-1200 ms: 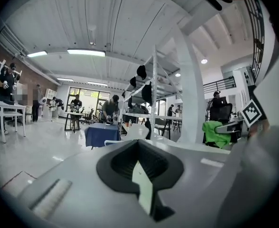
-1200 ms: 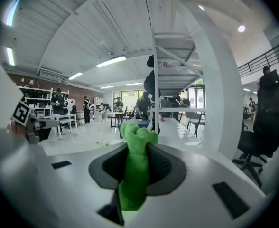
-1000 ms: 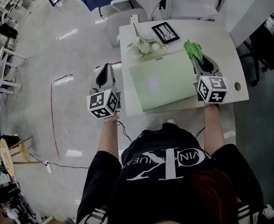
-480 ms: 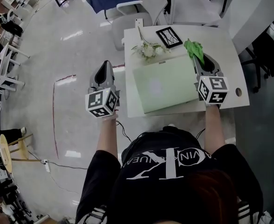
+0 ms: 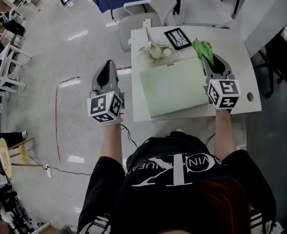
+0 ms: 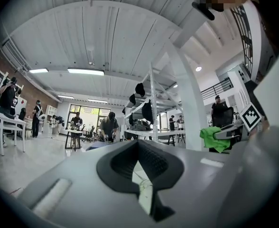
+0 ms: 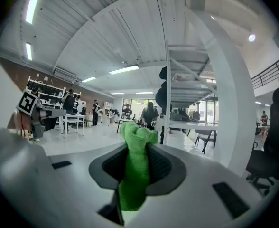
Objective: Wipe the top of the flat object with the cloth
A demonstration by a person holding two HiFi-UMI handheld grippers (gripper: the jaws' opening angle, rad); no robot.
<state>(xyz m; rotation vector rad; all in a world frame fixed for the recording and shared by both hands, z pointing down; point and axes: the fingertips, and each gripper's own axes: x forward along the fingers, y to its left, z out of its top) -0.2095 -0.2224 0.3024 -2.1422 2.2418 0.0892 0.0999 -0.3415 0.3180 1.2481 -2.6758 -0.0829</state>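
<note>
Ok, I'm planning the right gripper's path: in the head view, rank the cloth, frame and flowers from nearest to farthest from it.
1. Cloth, clamped in the right gripper.
2. Frame, just left of the cloth.
3. Flowers, farther left again.

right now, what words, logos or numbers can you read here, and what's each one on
"CK": large white monogram on the person's black shirt, seen upside down.
"VIN K": fragment of the smaller lettering across it; the rest is unclear.
Marker cubes on the left hand-held gripper and right hand-held gripper: square code patterns, no letters.
Framed picture: too small to read.
</note>
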